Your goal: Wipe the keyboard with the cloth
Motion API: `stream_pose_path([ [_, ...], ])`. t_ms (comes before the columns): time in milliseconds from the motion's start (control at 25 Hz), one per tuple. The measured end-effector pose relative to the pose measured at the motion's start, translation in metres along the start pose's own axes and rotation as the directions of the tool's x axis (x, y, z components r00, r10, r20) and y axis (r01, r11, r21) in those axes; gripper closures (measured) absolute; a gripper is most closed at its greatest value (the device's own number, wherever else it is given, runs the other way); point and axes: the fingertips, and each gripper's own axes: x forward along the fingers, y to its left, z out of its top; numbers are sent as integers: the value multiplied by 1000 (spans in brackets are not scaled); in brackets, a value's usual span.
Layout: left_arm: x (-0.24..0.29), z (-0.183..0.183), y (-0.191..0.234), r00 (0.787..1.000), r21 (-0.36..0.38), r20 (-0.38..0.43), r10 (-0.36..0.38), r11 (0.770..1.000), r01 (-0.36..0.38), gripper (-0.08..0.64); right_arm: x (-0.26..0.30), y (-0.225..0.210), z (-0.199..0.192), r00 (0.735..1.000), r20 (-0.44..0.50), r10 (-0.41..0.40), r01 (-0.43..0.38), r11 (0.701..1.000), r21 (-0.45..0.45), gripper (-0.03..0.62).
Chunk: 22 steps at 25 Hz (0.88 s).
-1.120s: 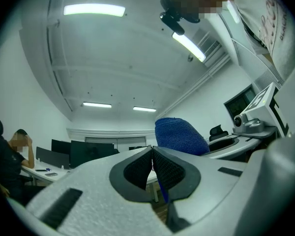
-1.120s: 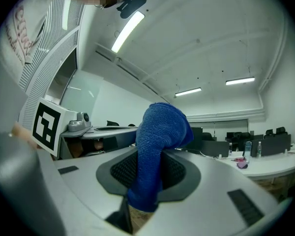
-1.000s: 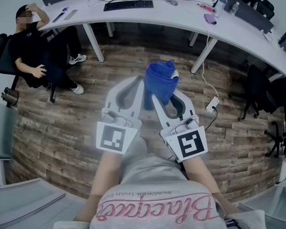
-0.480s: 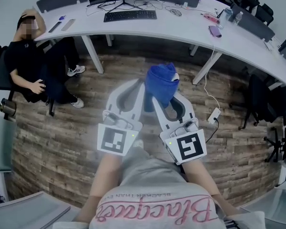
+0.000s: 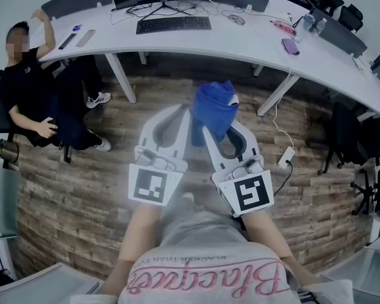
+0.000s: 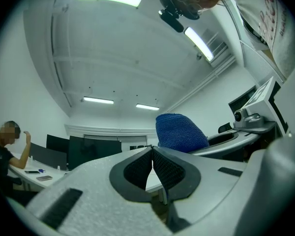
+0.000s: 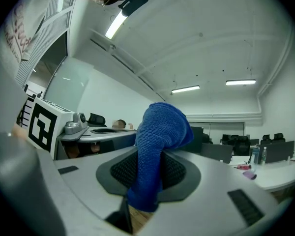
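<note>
Wooden floor lay beneath both grippers: the left gripper was pressed closed on nothing, while the right gripper clenched the blue cloth, which bunched out past its tips. Farther off, well apart from the cloth, the keyboard sat on the white desk. Carried that far, the loose bunch could slip free or drag the cables beside the keyboard.

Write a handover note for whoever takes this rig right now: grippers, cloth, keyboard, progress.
Right gripper: shut on the blue cloth, which bunches up above the jaws.
Left gripper: shut, nothing between its pads.
Keyboard: on the white desk ahead; both grippers are held well short of it.
Done: cloth is in hand.
Left: walk up to the desk and wipe the keyboard.
</note>
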Motion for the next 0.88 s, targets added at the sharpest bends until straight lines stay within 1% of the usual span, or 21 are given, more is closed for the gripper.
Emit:
stream_pose_path([
  [240, 9, -13, 17, 1000, -11, -13, 5, 1000, -6, 554, 16, -15, -7, 999, -16, -46, 46, 999, -1, 500],
  [480, 17, -23, 30, 999, -7, -33, 24, 1000, -24, 554, 29, -36, -7, 996, 5, -87, 87, 996, 16, 500],
  [760, 40, -32, 51, 997, 0, -51, 52, 999, -52, 554, 58, -55, -6, 996, 51, -74, 73, 997, 10, 500],
  [880, 53, -40, 62, 996, 8, -63, 60, 998, -59, 554, 74, -64, -10, 996, 61, -67, 66, 997, 27, 500],
])
